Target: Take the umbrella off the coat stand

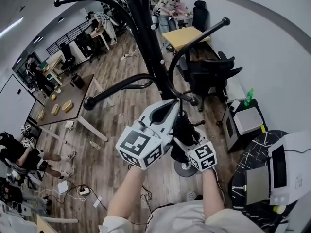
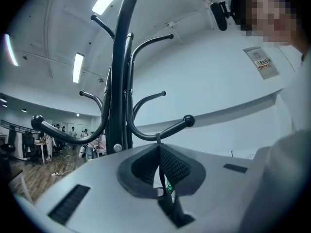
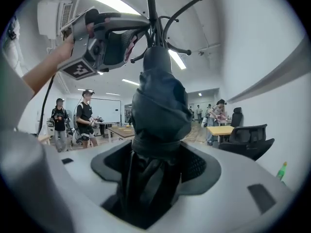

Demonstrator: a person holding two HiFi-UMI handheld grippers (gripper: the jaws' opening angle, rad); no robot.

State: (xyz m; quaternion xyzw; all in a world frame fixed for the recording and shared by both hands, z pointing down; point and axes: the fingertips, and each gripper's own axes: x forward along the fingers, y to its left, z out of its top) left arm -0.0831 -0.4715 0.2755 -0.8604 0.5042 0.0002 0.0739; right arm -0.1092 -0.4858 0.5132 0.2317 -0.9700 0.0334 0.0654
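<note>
Nearest, the right gripper (image 3: 156, 154) has its jaws set wide around the folded dark umbrella (image 3: 160, 106). The fabric fills the gap and lies against both pads (image 3: 193, 164). A little higher, the left gripper (image 2: 159, 152) is pressed fully closed on the umbrella's thin strap (image 2: 158, 140), which runs up from between its jaws and loops over the low bend of a ball-tipped hook (image 2: 167, 129). The umbrella hangs upright from that hook, just beside the pole of the black coat stand (image 2: 119, 81), with the stand's round base (image 1: 186, 168) on the wood floor (image 1: 112, 144) below it. Beyond the stand is a black office chair (image 1: 209, 72), and to its right a green bottle (image 1: 249, 96) stands at the far edge of a small cabinet (image 1: 248, 120). Farther off are a yellow-topped table (image 1: 187, 35) and, at the far end of the room, several people (image 1: 167, 4).
</note>
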